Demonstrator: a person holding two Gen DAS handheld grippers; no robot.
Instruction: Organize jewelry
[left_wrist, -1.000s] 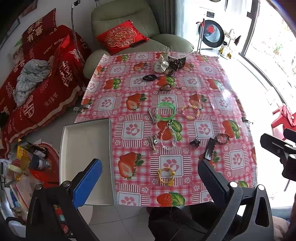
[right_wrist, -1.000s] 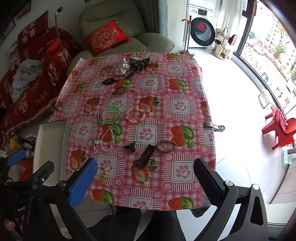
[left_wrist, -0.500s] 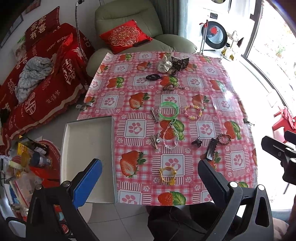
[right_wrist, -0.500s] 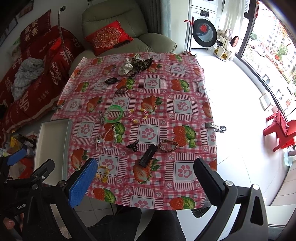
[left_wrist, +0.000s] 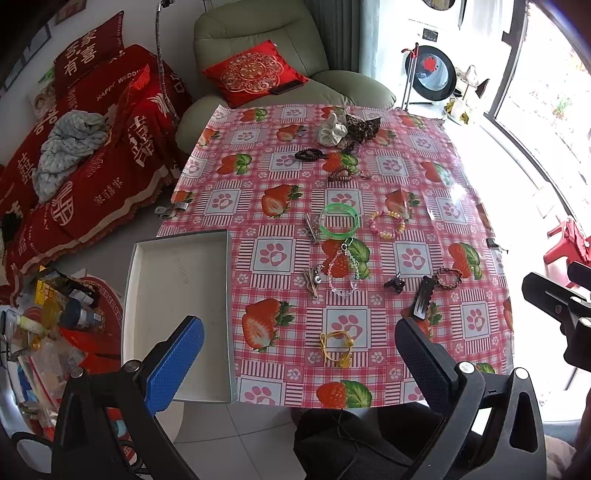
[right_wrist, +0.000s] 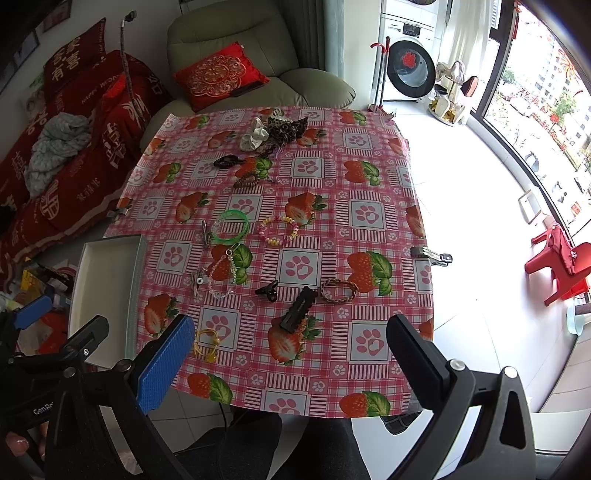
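Both the left hand-held gripper (left_wrist: 299, 354) and the right hand-held gripper (right_wrist: 290, 345) hang released and empty above the near edge of the strawberry-print surface (left_wrist: 406, 155) — likely choosing a first piece. Jewelry lies scattered mid-surface: a green plastic bangle (left_wrist: 339, 220), a pastel beaded bracelet (left_wrist: 386, 225), a yellow hair tie (left_wrist: 336, 347) nearest. The shallow white tray (left_wrist: 177, 280) waits empty at the left edge — nothing blocks it.

"HAPPY WEDD…" on the red sofa cover (left_wrist: 110, 155); "GenRo…" on the left claw's body (right_wrist: 44, 410)

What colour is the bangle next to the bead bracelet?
Translucent green. The bangle shows best in the left wrist view, just left of the pink-and-yellow bead bracelet.
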